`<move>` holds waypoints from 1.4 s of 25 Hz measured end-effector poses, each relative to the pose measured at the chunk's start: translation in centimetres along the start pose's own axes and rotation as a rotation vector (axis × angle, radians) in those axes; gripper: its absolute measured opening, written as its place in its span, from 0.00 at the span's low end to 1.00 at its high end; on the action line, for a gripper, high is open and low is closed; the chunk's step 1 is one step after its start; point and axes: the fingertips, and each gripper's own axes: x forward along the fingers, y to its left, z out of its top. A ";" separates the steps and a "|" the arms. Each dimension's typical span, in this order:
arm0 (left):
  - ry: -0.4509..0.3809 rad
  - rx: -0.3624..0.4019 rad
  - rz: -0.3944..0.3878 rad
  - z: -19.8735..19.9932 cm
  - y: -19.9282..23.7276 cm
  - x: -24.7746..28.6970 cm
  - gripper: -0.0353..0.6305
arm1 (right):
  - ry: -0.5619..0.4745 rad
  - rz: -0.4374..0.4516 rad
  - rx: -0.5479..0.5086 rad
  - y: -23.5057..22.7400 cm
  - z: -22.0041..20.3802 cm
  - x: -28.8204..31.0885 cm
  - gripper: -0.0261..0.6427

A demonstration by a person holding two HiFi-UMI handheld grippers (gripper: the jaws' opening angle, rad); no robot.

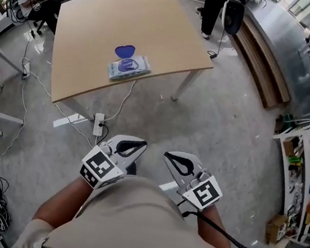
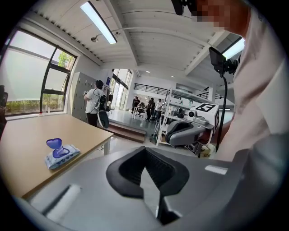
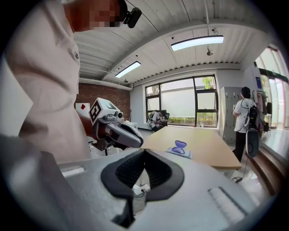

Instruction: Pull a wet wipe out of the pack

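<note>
Left gripper point(image 1: 138, 145) and right gripper point(image 1: 170, 158) are both fully closed, pads together, with nothing between them. Neither touches the pack or a wipe. They are held side by side, low and close to the torso, tips pointing forward towards the counter point(image 1: 167, 31). This reads as a carrying posture for an approach, not a working one.

The wet wipe pack point(image 1: 129, 68) lies flat on the counter, well apart from both grippers, across a stretch of open floor. Its blue lid point(image 1: 124, 51) stands flipped open on the far side, so the dispensing opening faces up and is reachable from the near edge. No wipe can be seen protruding at this range.

Clearances:
- The pack sits inboard of the near counter edge, with bare surface on every side, so there is room for one gripper to steady it while the other pulls.
- A power strip point(image 1: 98, 124) and loose cables lie on the floor by the near counter leg — a likely snag point during the approach.
- A standing person point(image 1: 213, 9) is at the far corner, well clear of the pack.

Judged status: the pull has not begun.
</note>
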 end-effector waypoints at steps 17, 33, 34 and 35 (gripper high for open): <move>0.020 -0.069 0.154 3.3 23.9 8.0 0.06 | 0.068 0.220 -0.090 -20.4 4.4 19.0 0.04; 0.245 -0.296 0.608 -2.1 41.0 15.7 0.06 | 0.247 0.652 -0.301 -34.6 -3.2 37.4 0.04; 0.263 -0.307 0.624 -3.0 41.6 15.9 0.06 | 0.262 0.667 -0.307 -34.7 -4.2 38.3 0.04; 0.281 -0.316 0.638 -3.9 42.1 16.2 0.06 | 0.278 0.680 -0.313 -34.8 -5.2 39.1 0.04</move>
